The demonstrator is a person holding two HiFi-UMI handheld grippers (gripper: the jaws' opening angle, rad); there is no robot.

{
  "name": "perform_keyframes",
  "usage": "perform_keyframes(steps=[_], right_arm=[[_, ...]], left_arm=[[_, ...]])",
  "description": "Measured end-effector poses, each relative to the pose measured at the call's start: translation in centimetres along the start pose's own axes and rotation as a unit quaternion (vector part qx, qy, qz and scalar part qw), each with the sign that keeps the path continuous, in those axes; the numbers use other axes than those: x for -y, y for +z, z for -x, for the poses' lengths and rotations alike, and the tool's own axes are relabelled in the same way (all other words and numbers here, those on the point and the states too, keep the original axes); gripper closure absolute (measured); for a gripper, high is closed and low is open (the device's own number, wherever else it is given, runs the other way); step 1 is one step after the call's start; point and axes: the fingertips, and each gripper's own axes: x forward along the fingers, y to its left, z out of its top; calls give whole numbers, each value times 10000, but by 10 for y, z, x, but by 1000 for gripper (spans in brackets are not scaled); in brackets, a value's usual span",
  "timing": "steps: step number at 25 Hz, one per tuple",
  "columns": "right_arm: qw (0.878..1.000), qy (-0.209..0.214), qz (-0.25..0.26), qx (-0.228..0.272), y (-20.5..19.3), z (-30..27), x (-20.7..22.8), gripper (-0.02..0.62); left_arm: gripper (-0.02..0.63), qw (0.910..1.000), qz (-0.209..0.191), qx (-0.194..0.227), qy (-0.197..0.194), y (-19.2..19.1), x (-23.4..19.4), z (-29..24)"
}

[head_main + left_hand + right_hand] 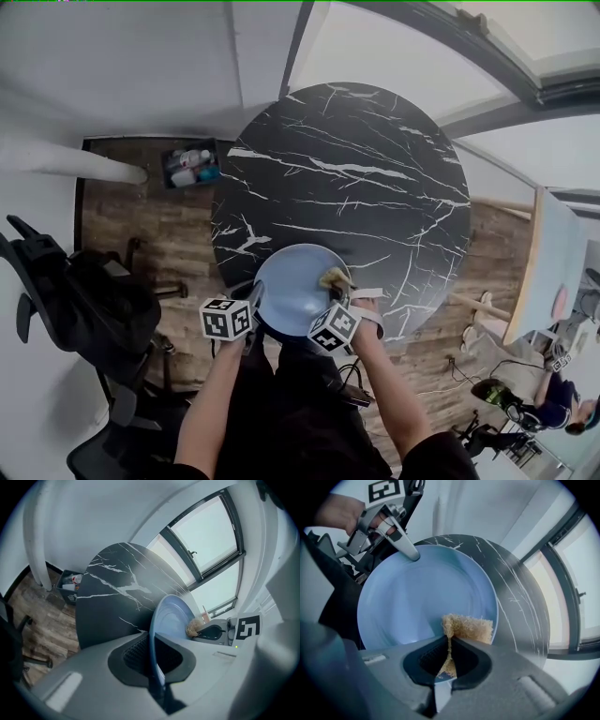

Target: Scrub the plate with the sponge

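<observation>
A light blue plate point(292, 289) is held tilted over the near edge of a round black marble table point(356, 178). My left gripper point(251, 317) is shut on the plate's near left rim; in the left gripper view the rim point(153, 639) runs edge-on between the jaws. My right gripper point(339, 298) is shut on a tan sponge point(468, 626) that presses on the plate's face point(422, 597) near its lower right rim. The sponge point(193, 628) also shows past the plate in the left gripper view.
A bin point(190, 165) with bottles stands on the wooden floor left of the table. A black office chair point(84, 309) is at my left. Windows point(211, 531) lie beyond the table, and a person point(553, 398) sits at the far right.
</observation>
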Motion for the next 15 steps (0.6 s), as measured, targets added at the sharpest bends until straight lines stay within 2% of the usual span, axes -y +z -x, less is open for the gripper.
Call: perform_keyframes(steps=[15], right_arm=[[9919, 1255, -57, -183, -16, 13, -65, 574]], left_arm=[[581, 9999, 140, -31, 7, -2, -1, 0]])
